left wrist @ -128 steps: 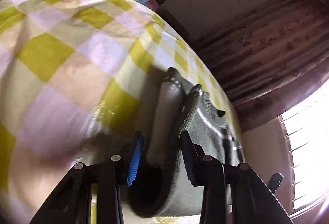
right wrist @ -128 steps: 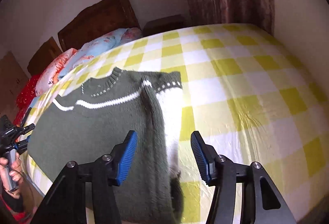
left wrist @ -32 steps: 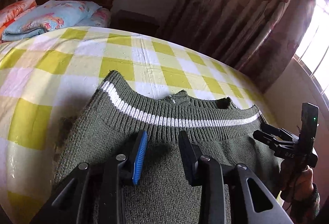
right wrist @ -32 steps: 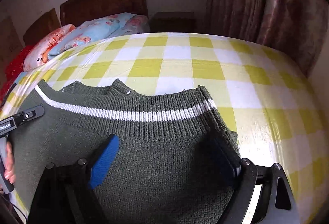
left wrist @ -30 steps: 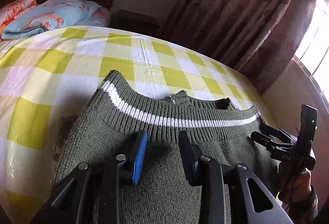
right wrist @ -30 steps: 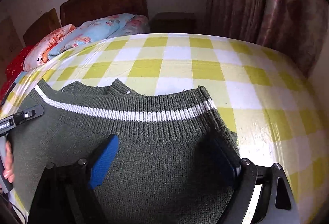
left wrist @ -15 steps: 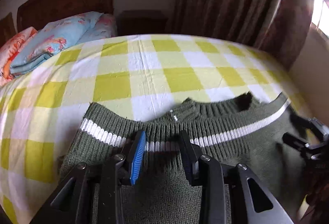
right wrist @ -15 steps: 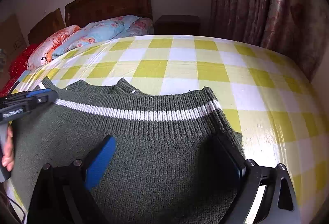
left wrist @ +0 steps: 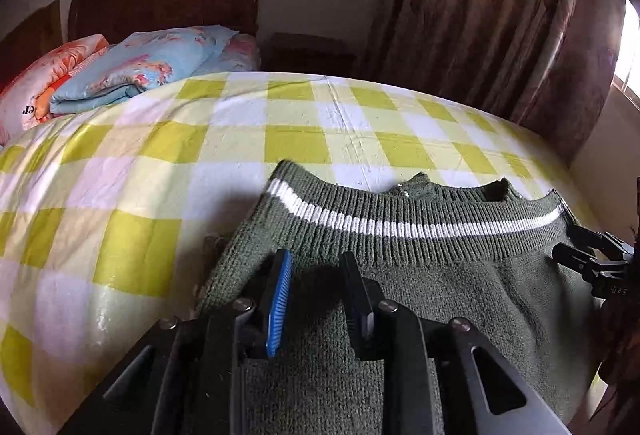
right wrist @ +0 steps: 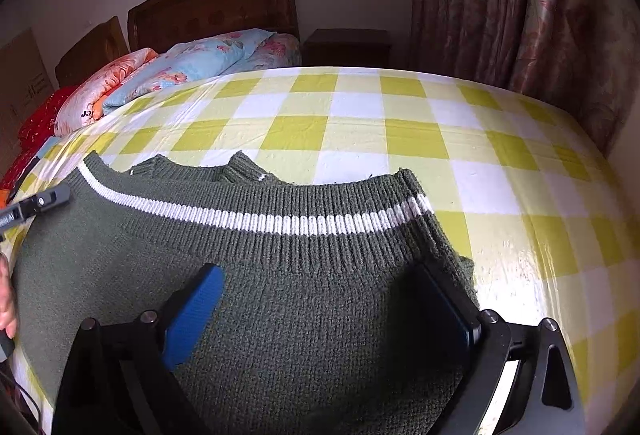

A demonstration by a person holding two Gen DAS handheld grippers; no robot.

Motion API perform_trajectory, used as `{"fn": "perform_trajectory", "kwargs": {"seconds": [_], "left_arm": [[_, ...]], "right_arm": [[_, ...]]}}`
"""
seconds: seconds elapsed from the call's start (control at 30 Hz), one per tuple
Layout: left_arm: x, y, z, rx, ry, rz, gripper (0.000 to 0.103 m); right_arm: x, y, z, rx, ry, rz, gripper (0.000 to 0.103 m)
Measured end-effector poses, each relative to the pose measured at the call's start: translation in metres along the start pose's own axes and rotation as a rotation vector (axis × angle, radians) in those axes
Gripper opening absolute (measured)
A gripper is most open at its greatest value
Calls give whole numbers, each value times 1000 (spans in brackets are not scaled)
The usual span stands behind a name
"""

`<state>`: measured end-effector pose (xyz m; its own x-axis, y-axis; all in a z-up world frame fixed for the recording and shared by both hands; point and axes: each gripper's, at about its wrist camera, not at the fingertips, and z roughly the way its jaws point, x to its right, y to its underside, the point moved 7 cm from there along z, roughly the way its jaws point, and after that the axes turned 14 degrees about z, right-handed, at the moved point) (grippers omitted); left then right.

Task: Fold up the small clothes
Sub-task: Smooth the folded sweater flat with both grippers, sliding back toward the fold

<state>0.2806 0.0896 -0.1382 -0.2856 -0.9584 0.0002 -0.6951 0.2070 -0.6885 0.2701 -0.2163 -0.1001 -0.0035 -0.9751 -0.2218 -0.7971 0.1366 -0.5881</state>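
A dark green knit sweater [left wrist: 420,275] with a white stripe lies folded on the yellow-checked bed [left wrist: 200,155], hem band facing away; it also shows in the right wrist view [right wrist: 300,275]. My left gripper [left wrist: 314,263] hovers over the sweater's left part, jaws a narrow gap apart, nothing between them. My right gripper [right wrist: 320,283] is wide open above the sweater's right part, its dark finger [right wrist: 444,291] at the right edge. Each gripper shows in the other's view, the right one [left wrist: 592,263] and the left one [right wrist: 36,207].
Folded floral quilts and pillows [left wrist: 132,67] lie at the head of the bed by a dark wooden headboard [right wrist: 212,7]. A dark nightstand [right wrist: 348,47] and patterned curtains [right wrist: 520,3] stand beyond the bed. The bed's edge curves down at the right [right wrist: 600,215].
Both grippers have let go of the sweater, which now lies folded with the hem band on top. The left gripper has shifted left; the right gripper stays wide open.
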Motion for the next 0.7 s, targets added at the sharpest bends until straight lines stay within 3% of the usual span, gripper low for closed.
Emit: {"fn": "perform_trajectory", "kwargs": {"seconds": [0.1,0.27,0.47,0.53,0.57,0.63,0.7], "left_arm": [[-2,-11,11,-16,1,13,25],[3,-19,22,-36,-73,38,27],[-1,-25,22,-59,-66,-2,28],[7,-23,3,-54,-56,-25,28],[17,-20,-10,-30,-28,-14,28],[42,-8,-36,7,-5,43,28],[68,14,-42,-34,9,119,30]], "right_arm": [[0,-5,6,-2,36,-26,103],[3,-28,23,-12,22,-52,103],[0,-42,31,-20,36,-70,103],[-5,-37,16,3,70,-65,103],[-10,-31,6,7,45,-61,103],[-20,-13,-15,11,-15,-42,103],[-27,12,-29,7,-36,-38,103]]}}
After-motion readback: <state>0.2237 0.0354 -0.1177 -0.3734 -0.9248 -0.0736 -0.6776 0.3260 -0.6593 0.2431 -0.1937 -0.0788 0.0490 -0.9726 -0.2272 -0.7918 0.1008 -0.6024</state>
